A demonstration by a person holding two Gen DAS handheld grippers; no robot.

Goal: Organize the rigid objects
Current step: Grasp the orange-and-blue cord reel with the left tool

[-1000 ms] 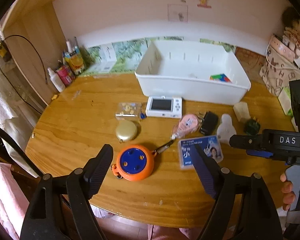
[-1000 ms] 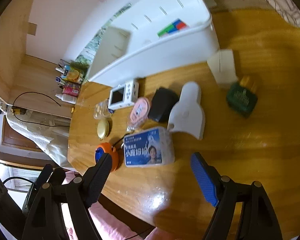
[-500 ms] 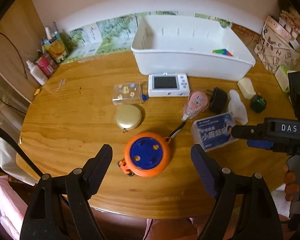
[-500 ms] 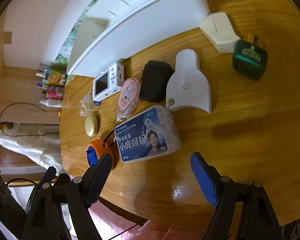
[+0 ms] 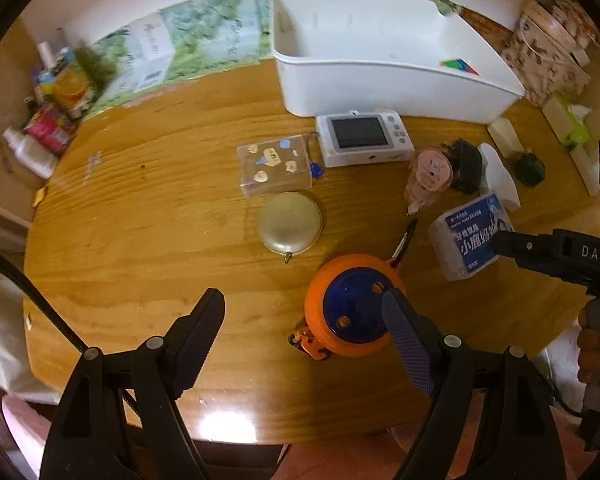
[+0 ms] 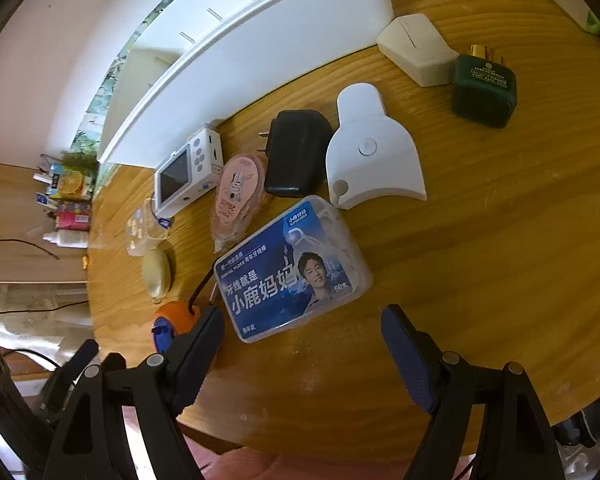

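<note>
A white bin [image 5: 380, 80] stands at the back of the wooden table [image 5: 148, 240], with a coloured cube [image 5: 458, 66] inside. In front of it lie a white camera [image 5: 362, 138], a clear case [image 5: 274, 166], a gold compact [image 5: 290, 222], an orange-and-blue reel [image 5: 350, 312], a pink tape dispenser [image 5: 430, 174], a black charger [image 6: 296, 152], a white holder [image 6: 370, 148] and a blue floss box [image 6: 290, 268]. My left gripper [image 5: 302, 336] is open above the table's near edge, its right finger over the reel. My right gripper [image 6: 302, 340] hangs open just before the floss box.
A cream block [image 6: 418, 48] and a dark green plug [image 6: 484, 88] lie at the right. Bottles and cartons [image 5: 48, 120] stand at the table's back left, a patterned bag [image 5: 548, 52] at the back right. The other gripper's black body [image 5: 560, 256] reaches in from the right.
Both grippers have sunk and tipped down toward the table. The left one has shifted left, so the reel now lies under its right finger. The floss box looms larger before the right one.
</note>
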